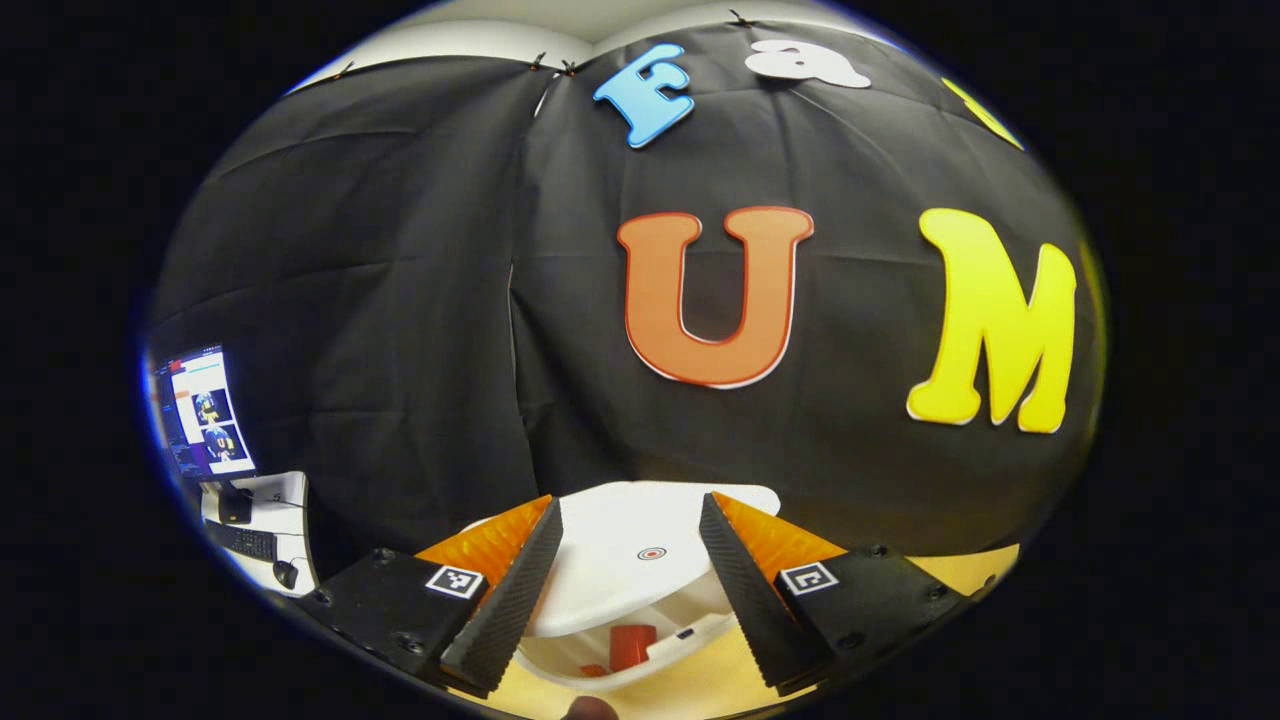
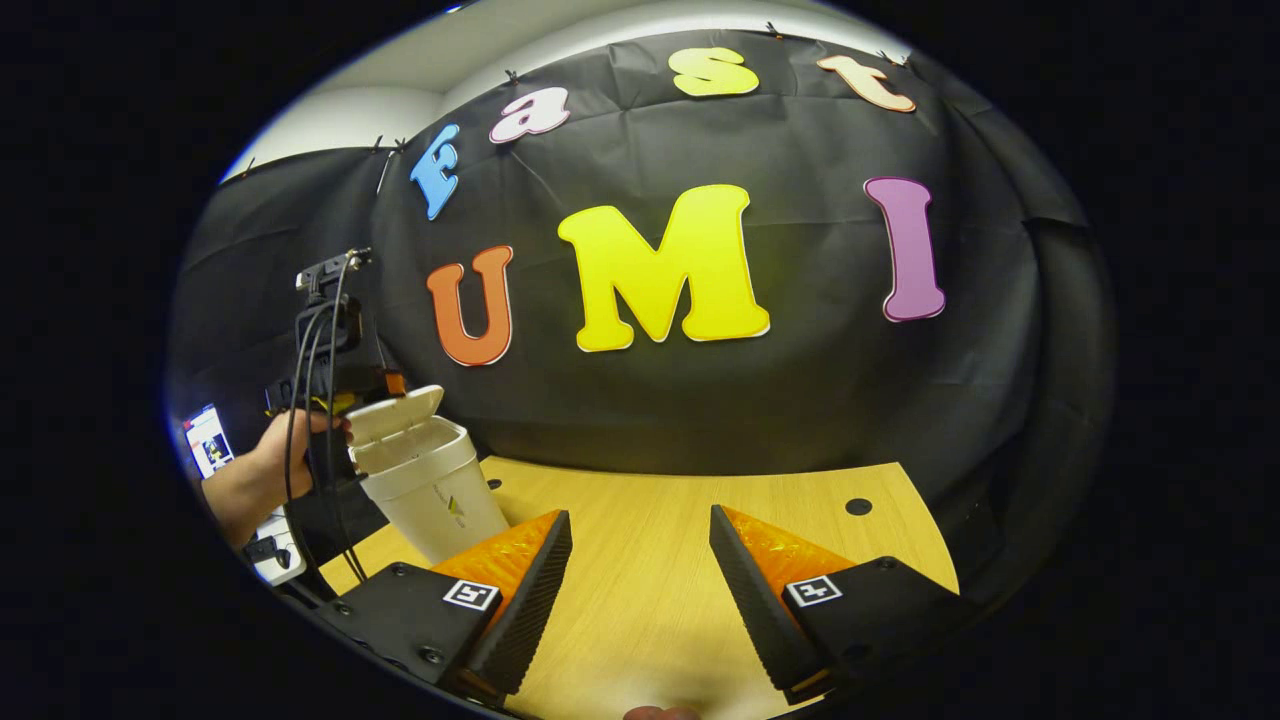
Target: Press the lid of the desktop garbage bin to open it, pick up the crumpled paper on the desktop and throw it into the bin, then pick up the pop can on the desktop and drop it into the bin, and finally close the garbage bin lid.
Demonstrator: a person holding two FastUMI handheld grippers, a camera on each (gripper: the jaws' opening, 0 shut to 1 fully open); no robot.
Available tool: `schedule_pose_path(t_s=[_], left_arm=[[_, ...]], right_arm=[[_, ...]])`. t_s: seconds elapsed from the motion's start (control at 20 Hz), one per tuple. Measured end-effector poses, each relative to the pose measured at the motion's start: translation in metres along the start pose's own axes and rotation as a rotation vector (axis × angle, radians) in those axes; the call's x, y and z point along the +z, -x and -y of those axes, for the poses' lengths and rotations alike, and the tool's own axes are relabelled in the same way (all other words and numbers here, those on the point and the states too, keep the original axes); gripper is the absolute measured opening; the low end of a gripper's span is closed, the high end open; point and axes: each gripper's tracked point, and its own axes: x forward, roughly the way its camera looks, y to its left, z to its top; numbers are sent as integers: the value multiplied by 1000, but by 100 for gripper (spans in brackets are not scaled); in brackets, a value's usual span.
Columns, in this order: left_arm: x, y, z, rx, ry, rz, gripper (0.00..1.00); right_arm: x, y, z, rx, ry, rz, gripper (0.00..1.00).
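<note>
Left gripper (image 1: 630,590) poised over the open bin (image 1: 640,655), jaws wide, nothing between them; lid (image 1: 630,560) raised, red can (image 1: 632,645) inside. Right gripper (image 2: 640,590) low over the bare wooden counter (image 2: 660,500), jaws wide and empty. Bin (image 2: 432,490) on the counter's left side, beside a hand (image 2: 275,465).

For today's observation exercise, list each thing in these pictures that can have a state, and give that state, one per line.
Bin: upright on the table, a red thing inside.
Lid: open, tilted up.
Left claw: open, empty, above the bin's mouth.
Right claw: open, empty, over bare table.
Hand: holding the left claw beside the bin.
Monitor: on.
</note>
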Motion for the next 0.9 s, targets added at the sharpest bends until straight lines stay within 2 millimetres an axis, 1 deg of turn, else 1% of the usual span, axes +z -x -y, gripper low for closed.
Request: schedule_pose_path(t_s=[0.05,0.1,0.15,0.2,0.25,0.3,0.4,0.5,0.6,0.7,0.75,0.8,0.85,0.9], left_arm=[[-15,-1,5,0,2,-23,89],[-26,-1,7,2,5,-36,88],[-34,-2,8,5,5,-50,86],[-42,4,8,9,5,-53,86],[-48,8,8,16,8,-56,85],[-51,7,7,23,8,-59,85],[-54,8,7,34,8,-62,86],[-60,8,8,46,6,-79,86],[-57,8,8,61,4,-66,86],[-59,8,7,85,20,-60,86],[-61,8,4,97,46,-54,85],[-64,8,5,108,62,-55,85],[-63,8,6,117,66,-50,86],[-61,9,8,126,64,-48,86]], right_arm=[[-3,2,2,-5,2,-7,88],[-3,4,5,-11,2,-11,87],[-5,5,8,-18,2,-14,88],[-6,6,12,-27,4,-18,88],[-6,7,14,-33,1,-19,87],[-7,7,16,-37,-2,-23,88],[-9,6,18,-42,-6,-27,88],[-9,5,16,-37,-9,-27,88],[-10,3,13,-31,-3,-32,88],[-11,1,9,-21,1,-38,87],[-12,0,9,-17,4,-41,88],[-12,-1,8,-15,5,-43,87],[-11,0,8,-11,6,-44,89],[-11,-1,7,-8,6,-47,88]])
